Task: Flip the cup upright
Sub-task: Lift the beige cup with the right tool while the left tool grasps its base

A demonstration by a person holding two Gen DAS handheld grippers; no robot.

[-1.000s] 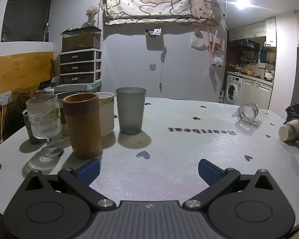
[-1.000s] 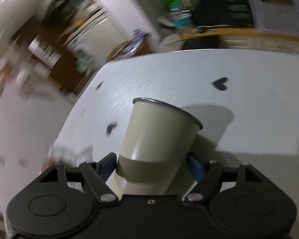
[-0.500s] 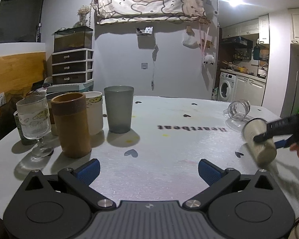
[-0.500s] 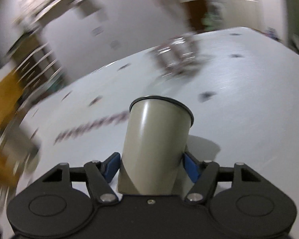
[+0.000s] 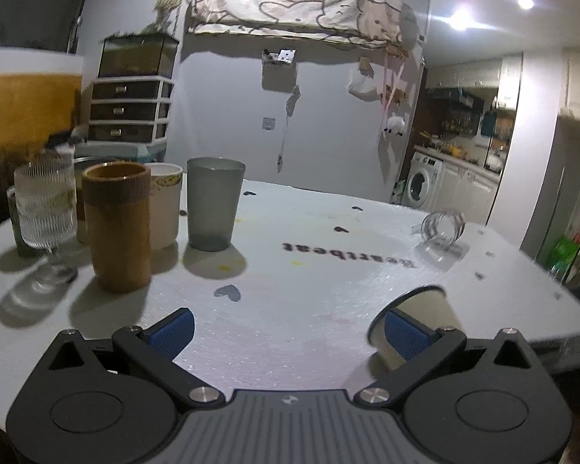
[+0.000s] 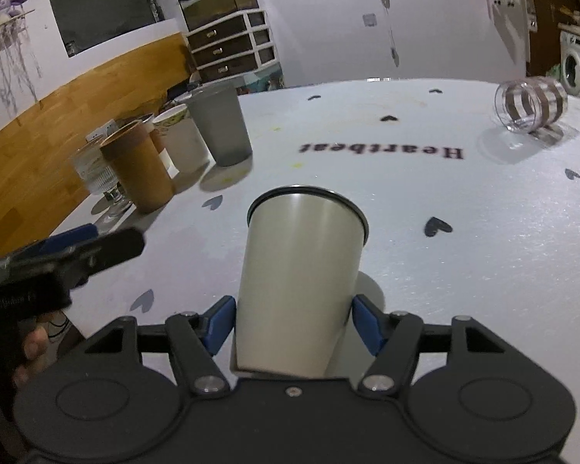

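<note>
The right gripper point(image 6: 292, 323), jaws clamped on the cream cup point(image 6: 303, 278), has carried it from the far right edge of the tabletop point(image 6: 464, 251) to just beside the left gripper point(image 5: 288, 326), swinging round to face the row of cups.

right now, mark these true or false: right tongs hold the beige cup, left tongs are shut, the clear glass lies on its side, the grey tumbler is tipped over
1. The right tongs are shut on the beige cup. True.
2. The left tongs are shut. False: their pads stand wide apart with nothing between them.
3. The clear glass lies on its side on the table. True.
4. The grey tumbler is tipped over. False: it stands upright beside the brown cup.
</note>
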